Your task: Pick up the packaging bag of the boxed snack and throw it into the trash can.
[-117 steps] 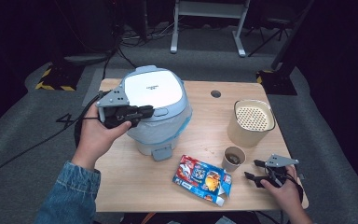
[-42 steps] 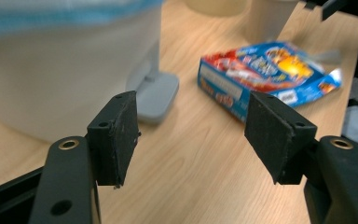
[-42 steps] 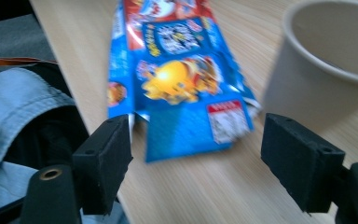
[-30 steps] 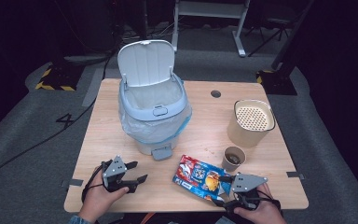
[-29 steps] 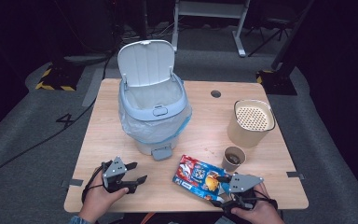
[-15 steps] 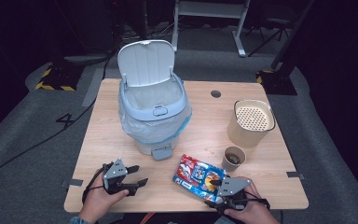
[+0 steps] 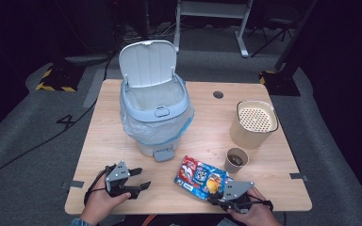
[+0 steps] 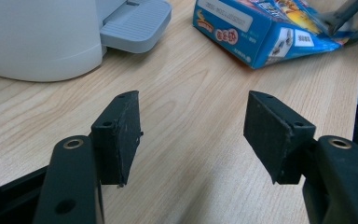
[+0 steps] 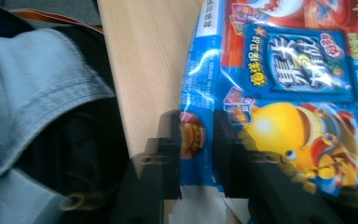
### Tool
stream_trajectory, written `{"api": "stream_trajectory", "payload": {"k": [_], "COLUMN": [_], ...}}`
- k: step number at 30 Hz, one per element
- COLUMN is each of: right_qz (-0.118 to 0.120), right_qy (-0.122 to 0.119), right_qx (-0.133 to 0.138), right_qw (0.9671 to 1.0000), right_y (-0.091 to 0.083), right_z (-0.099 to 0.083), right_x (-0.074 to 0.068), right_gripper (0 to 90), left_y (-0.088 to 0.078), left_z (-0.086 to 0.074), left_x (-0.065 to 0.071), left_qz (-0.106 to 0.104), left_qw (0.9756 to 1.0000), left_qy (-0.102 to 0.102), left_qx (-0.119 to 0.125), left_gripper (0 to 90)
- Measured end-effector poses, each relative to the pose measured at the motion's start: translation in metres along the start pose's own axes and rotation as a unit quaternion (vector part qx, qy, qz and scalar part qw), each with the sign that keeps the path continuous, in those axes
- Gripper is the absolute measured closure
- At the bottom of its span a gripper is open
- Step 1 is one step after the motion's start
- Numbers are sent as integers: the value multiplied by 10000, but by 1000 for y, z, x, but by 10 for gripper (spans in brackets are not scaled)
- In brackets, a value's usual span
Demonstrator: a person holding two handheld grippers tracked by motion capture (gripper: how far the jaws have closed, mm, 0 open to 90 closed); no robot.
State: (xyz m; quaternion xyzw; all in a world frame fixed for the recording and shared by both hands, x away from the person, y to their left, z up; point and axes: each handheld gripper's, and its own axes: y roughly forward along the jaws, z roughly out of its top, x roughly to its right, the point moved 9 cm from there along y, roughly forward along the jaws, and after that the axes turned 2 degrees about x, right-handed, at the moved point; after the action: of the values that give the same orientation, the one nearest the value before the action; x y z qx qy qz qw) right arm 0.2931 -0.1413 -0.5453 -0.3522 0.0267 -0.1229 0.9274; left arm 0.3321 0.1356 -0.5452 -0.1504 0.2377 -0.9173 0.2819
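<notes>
We are seeing one wooden table [image 7: 108,127] carrying one pale-blue pedal bin [image 7: 154,117] with its lid standing open, one beige perforated-top canister [image 7: 253,123], one small paper cup [image 7: 236,159] and one blue snack packet [image 7: 201,175]. The snack packet is lying flat near the table's front edge, right of the bin's pedal and just in front of the cup. Two grippers are working here. The right gripper [image 7: 217,200] is sitting at the packet's near corner; its jaws have just been closing and are now clamping the packet's edge [image 9: 193,140] between them. The left gripper [image 7: 139,181] is resting at the front left of the table, jaws spread wide [image 8: 193,135] with nothing but bare wood between them.
</notes>
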Motion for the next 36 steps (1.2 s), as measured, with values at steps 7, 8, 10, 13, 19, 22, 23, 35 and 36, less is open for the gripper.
{"api": "stream_trajectory", "payload": {"k": [7, 8, 10, 13, 19, 22, 23, 35, 36], "right_qz": [-290, -290, -320, -380, -433, -389, -341, -212, -212], "right_qy": [-173, -173, -177, -111, 132, 251, 348, 576, 576], "right_qx": [328, 328, 422, 582, 816, 906, 996, 1393, 1393], "right_qw": [9989, 9989, 9984, 9975, 9956, 9948, 9938, 9883, 9883], "right_y": [-21, -21, -29, -41, -57, -62, -67, -103, -103], "right_z": [23, 23, 31, 43, 57, 62, 67, 97, 97], "right_x": [3, 3, 3, 8, 20, 23, 26, 38, 38], "right_gripper": [882, 882, 890, 900, 900, 900, 900, 900, 900], "left_y": [0, 0, -1, -1, -1, -2, -2, -7, -8], "left_z": [0, 0, 0, -1, -1, -1, -1, -7, -7], "left_x": [-1, -1, -2, -3, -4, -5, -6, -16, -17], "left_qz": [13, 13, 23, 26, 41, 53, 61, 263, 292], "left_qw": [10000, 10000, 10000, 10000, 10000, 10000, 10000, 9996, 9995], "left_qy": [-10, -10, -1, 14, -27, -25, -32, -119, -128], "left_qx": [12, 12, 20, 22, 59, 64, 70, 62, 55], "left_gripper": [371, 371, 371, 373, 374, 375, 375, 377, 377]}}
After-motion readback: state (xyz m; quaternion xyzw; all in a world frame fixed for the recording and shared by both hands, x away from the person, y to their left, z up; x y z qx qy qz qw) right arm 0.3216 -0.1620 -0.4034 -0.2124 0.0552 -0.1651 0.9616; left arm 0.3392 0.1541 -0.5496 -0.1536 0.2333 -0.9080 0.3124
